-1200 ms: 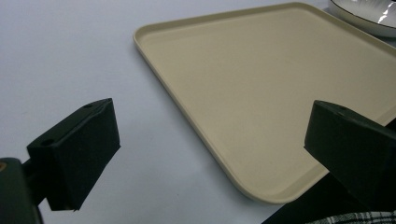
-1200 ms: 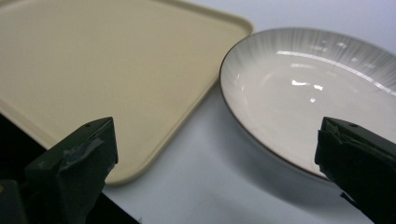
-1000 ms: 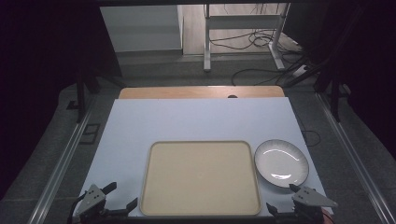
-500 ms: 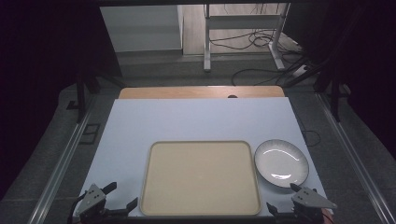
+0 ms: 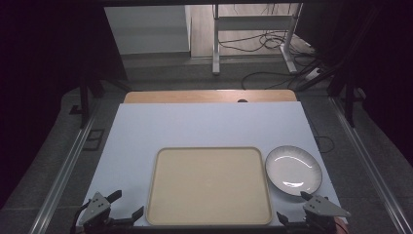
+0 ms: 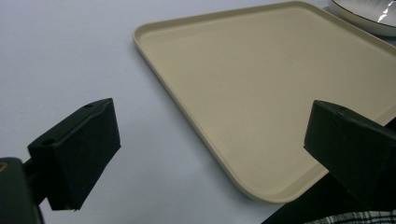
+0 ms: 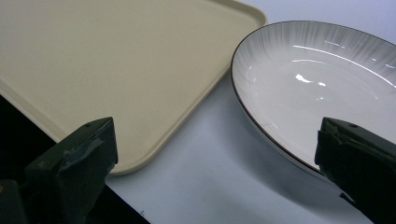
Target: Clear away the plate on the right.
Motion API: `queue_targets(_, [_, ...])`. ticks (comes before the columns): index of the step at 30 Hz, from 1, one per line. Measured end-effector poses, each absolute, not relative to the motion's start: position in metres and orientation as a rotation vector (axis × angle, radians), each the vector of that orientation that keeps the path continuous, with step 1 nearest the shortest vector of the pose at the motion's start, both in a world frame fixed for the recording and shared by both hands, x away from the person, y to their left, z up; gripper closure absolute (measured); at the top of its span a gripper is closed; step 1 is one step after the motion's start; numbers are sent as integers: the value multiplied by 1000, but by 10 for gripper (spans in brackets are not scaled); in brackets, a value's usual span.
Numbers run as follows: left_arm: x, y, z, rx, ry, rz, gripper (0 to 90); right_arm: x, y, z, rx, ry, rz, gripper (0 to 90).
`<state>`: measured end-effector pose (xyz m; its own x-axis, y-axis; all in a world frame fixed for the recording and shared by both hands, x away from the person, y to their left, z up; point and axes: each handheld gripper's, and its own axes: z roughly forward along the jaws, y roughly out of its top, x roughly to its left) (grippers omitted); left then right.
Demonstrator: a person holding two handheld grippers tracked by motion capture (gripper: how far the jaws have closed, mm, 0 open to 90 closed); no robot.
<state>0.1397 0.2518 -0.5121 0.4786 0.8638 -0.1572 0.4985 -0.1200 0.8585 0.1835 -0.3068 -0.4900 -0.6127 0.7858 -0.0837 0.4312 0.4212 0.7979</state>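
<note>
Both grippers wait spread and empty at the table's near edge: the left gripper (image 5: 119, 212) by the beige tray (image 5: 209, 185), the right gripper (image 5: 294, 209) just short of the white plate (image 5: 293, 169) beside it, probably lined up to lift it.

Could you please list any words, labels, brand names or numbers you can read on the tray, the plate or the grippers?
None: no readable text appears anywhere.
Beige tray: plain, unmarked surface.
White plate: only fine radial lines and a dark rim, no lettering.
Left gripper and right gripper: black jaws and grey plates with no legible label.
White table sheet: blank.
</note>
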Motion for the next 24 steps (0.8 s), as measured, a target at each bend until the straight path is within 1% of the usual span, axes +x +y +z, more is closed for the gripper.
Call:
queue_targets(17, [140,251,-512,1774,1158,483,34,193,-300,-490,1027,2232,990,16])
queue_targets(24, [140,251,-512,1777,1157,483,34,197,-294,-493,1053,2225,942,0])
